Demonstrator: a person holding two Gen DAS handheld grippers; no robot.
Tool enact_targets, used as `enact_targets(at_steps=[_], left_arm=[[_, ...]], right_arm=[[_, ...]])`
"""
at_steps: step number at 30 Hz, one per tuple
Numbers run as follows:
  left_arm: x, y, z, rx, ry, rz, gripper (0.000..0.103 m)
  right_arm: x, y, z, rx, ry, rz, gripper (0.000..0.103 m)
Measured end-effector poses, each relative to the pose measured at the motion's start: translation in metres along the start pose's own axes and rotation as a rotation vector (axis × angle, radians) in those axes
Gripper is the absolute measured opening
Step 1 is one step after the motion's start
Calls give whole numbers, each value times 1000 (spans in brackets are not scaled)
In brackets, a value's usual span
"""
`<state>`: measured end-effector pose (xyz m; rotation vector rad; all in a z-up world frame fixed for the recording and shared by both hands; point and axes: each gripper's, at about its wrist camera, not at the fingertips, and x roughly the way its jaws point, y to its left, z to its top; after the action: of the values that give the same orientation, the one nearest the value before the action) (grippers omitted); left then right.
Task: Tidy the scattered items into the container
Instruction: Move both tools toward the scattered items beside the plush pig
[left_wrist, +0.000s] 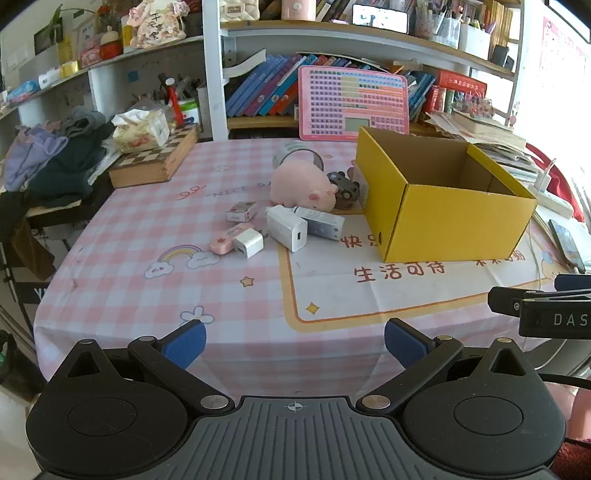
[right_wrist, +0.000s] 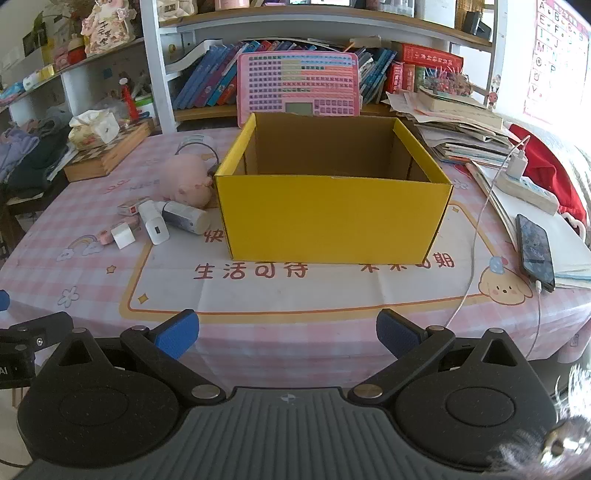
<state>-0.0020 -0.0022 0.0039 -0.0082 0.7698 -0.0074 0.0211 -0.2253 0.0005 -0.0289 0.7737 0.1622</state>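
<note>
An open yellow cardboard box (left_wrist: 447, 218) (right_wrist: 332, 218) stands on the pink checked tablecloth (left_wrist: 147, 236). Left of it lie a pink pig toy (left_wrist: 303, 184) (right_wrist: 188, 179), a large white charger (left_wrist: 286, 228) (right_wrist: 155, 223), a small white plug (left_wrist: 248, 242) (right_wrist: 123, 235), a pink gadget (left_wrist: 223, 242), a white tube (left_wrist: 321, 221) (right_wrist: 186, 218), a small white-red box (left_wrist: 242, 211) (right_wrist: 130, 207), a dark toy (left_wrist: 345, 186) and a tape roll (left_wrist: 297, 153). My left gripper (left_wrist: 294, 341) is open and empty at the table's near edge. My right gripper (right_wrist: 287, 332) is open and empty, facing the box.
A chessboard box with a tissue pack (left_wrist: 155, 155) and a clothes pile (left_wrist: 55, 155) sit at the left. A pink keyboard toy (left_wrist: 352, 105) leans behind the box. A phone on a cable (right_wrist: 535, 249), a power strip (right_wrist: 532, 186) and stacked papers (right_wrist: 461, 136) lie at the right.
</note>
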Motion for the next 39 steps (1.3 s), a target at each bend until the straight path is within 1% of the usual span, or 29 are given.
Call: enact_targets(at_steps=[21,34,39], left_arm=[[-1,6,-3,3,4,-34,103],[-6,11,-5,-5,-23,-42,103],[-6,14,-7,-12,-25,-39,103]], right_arm=[[-3,9,0,-21,-5,16,103],[-1,18,0,-30,0,32,103],[-1,19,-1,-30,-12,33,103]])
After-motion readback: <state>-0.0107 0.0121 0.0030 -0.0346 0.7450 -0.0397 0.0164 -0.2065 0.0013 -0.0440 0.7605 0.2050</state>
